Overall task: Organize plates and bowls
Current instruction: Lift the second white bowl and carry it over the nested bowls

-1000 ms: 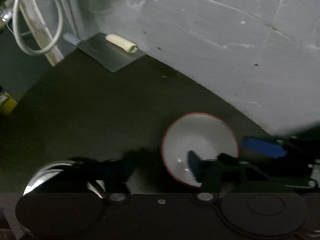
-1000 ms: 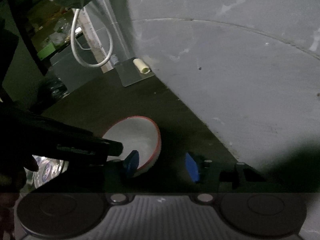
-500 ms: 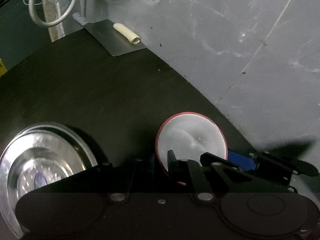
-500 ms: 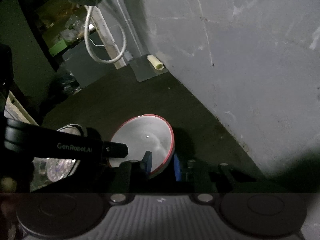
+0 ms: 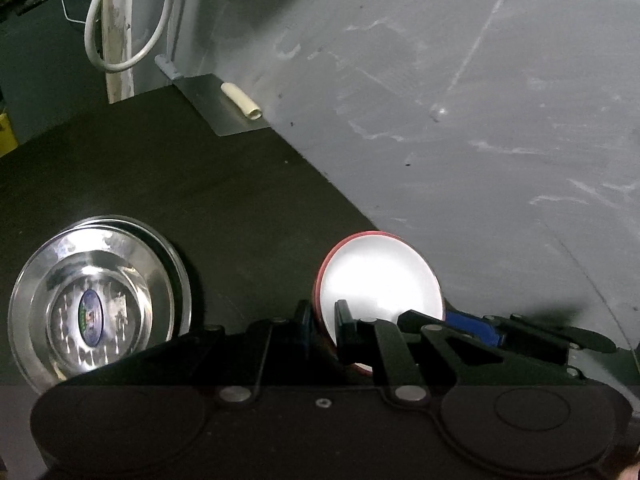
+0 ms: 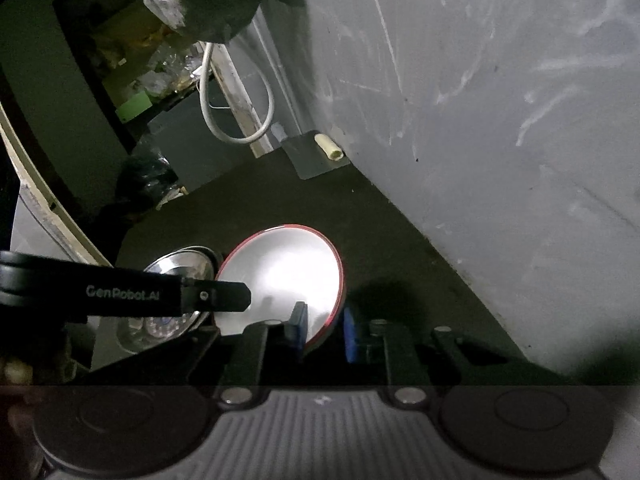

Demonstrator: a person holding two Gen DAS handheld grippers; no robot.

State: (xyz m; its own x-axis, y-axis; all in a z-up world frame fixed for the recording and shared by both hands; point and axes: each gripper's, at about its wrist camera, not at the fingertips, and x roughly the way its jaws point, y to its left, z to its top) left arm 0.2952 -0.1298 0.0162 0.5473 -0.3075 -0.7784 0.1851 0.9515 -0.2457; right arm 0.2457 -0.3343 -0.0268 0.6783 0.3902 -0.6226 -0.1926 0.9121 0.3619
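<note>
The dark table carries a stack of steel plates at its left. The red-rimmed white bowl sits right of them — gripped at 2 points. Left tool clamps its near rim; right tool is closing on the opposite rim.

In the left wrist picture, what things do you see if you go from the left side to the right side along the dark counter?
Shiny steel plate → white bowl with the red rim → blue pad of the other tool.
</note>
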